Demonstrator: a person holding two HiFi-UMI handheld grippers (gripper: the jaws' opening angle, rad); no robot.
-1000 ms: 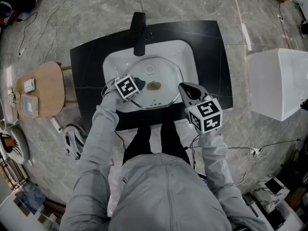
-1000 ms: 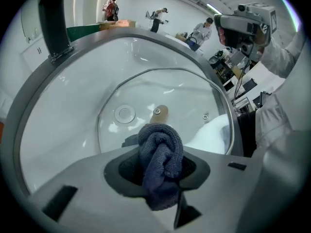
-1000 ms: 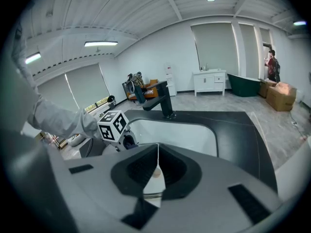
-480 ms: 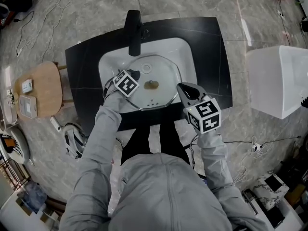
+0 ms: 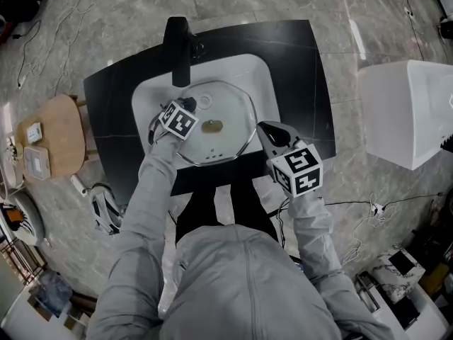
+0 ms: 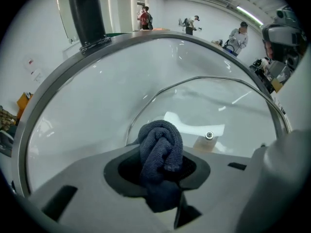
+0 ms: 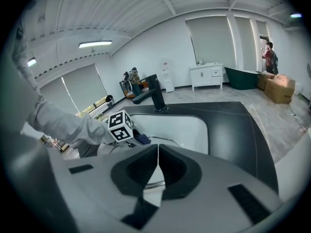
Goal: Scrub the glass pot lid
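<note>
One glass pot lid [image 5: 230, 115] lies in the white sink [image 5: 145, 96] of the black worktop [image 5: 301, 76]: clear, metal-rimmed, a brownish patch near its middle. Left hand-held gripper [image 6: 163, 166] is clamped on the single dark blue cloth [image 6: 160, 144], over the lid near the one black tap [image 5: 178, 48]. Right hand-held gripper [image 7: 158, 166], jaws pressed together on nothing, hovers by the sink's front right corner
</note>
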